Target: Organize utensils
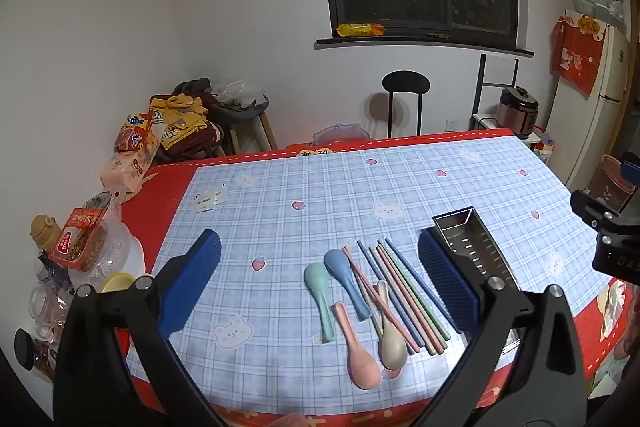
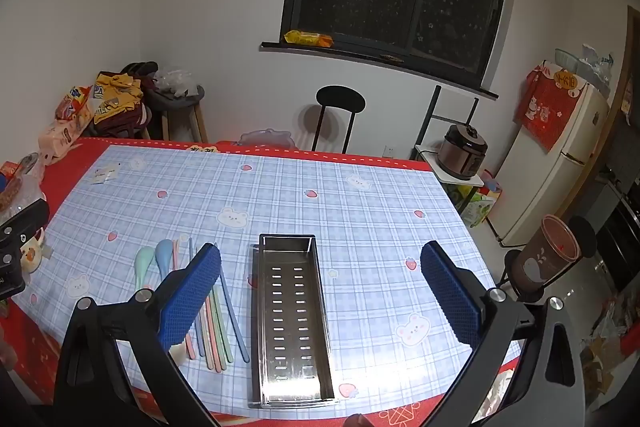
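Left wrist view, tool: my left gripper (image 1: pixel 320 279) hangs above the table (image 1: pixel 400 187) with its jaws spread wide and nothing between the pads.
Left wrist view, utensils: four spoons lie near the front edge, green spoon (image 1: pixel 318 291), blue spoon (image 1: pixel 346 279), pink spoon (image 1: pixel 356 347) and beige spoon (image 1: pixel 390 335); the chopsticks (image 1: pixel 404 291) lie fanned just beside them, some crossing the spoon handles.
Left wrist view, receptacle: the metal tray (image 1: pixel 472 239) sits right of the chopsticks, partly behind my right-hand pad.
Right wrist view, tool: my right gripper (image 2: pixel 320 291) is likewise released, empty, poised over the tray.
Right wrist view, receptacle: the tray (image 2: pixel 290 315) is empty, its long side running toward the front edge, slotted floor bare.
Right wrist view, utensils: the chopsticks (image 2: pixel 226 319) lie just left of the tray, near but apart.
Step in hand: in my judgement the opening; nothing is sorted yet.
Next move: choose one utensil, lower the jaws astride it, close, and carry it into the tray. The thin, overlapping chopsticks call for a low, careful pinch.
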The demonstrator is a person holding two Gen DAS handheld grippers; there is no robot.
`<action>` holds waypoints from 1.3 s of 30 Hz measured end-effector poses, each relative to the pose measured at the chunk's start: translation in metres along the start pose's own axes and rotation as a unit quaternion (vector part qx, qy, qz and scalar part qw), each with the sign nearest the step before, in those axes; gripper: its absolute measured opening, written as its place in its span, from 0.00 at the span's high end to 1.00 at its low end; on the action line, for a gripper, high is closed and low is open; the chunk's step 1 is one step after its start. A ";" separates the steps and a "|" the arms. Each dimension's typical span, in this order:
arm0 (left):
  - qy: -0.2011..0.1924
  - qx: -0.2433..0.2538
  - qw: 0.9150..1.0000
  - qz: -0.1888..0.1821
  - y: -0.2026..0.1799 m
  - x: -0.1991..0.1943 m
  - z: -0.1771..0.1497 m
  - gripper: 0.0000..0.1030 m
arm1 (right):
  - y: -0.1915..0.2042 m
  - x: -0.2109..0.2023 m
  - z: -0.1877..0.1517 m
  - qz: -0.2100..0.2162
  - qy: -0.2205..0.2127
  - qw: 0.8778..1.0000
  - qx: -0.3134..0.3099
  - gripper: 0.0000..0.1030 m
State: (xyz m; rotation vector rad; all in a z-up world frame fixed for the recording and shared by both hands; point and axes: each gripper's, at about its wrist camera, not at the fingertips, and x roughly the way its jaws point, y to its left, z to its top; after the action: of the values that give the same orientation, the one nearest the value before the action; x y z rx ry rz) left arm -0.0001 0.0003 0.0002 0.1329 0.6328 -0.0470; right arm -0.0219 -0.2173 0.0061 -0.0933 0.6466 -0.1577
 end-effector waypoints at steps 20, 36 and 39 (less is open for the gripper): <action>0.000 0.000 1.000 -0.003 -0.002 0.000 0.001 0.05 | -0.001 0.001 -0.002 -0.002 0.001 1.000 -0.001 0.05; -0.001 0.003 1.000 -0.003 -0.003 -0.002 0.000 0.05 | -0.001 0.002 -0.003 -0.001 0.002 1.000 -0.001 0.05; -0.002 0.004 1.000 -0.003 -0.004 -0.002 0.000 0.05 | -0.001 0.002 -0.003 -0.001 0.002 1.000 0.000 0.05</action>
State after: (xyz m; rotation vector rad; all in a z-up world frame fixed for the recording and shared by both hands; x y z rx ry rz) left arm -0.0025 -0.0037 0.0009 0.1381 0.6299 -0.0551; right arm -0.0227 -0.2185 0.0025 -0.0943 0.6499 -0.1595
